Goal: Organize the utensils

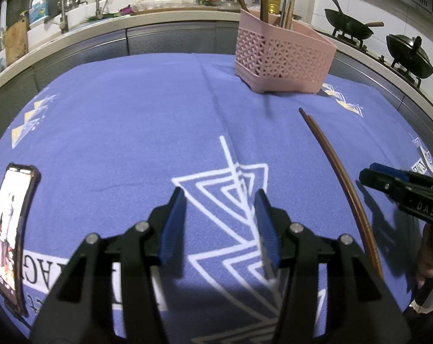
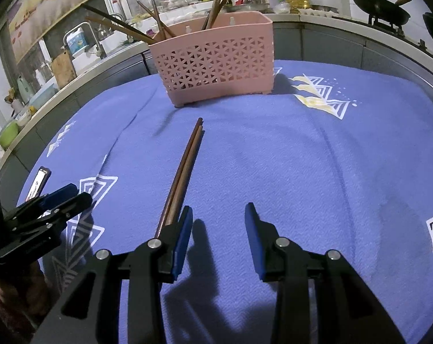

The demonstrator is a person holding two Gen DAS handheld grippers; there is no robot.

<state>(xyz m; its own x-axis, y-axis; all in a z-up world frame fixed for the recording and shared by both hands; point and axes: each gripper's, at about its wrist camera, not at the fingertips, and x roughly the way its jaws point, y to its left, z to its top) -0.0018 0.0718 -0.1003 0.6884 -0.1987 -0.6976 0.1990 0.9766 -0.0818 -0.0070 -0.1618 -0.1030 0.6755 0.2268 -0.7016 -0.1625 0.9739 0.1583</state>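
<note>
A pair of brown chopsticks point(image 2: 182, 172) lies mid-frame on the blue tablecloth point(image 2: 302, 172), below the pink utensil basket point(image 2: 216, 66) at upper centre. The right gripper point(image 2: 218, 238) and the left gripper point(image 1: 220, 226) both hover spread, pinching nothing.

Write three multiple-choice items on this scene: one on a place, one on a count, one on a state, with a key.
1. Where do the loose chopsticks lie?
A. On the blue cloth
B. In the sink
C. On the stove

2. How many loose chopsticks lie there?
A. One
B. Two
C. Five

3. How is the right gripper?
A. Shut on a spoon
B. Shut on the pink basket
C. Open, holding nothing

Key: 1 A, they rest on the cloth before the basket; 2 B, two tips show side by side; 3 C, cloth shows between its fingers.
</note>
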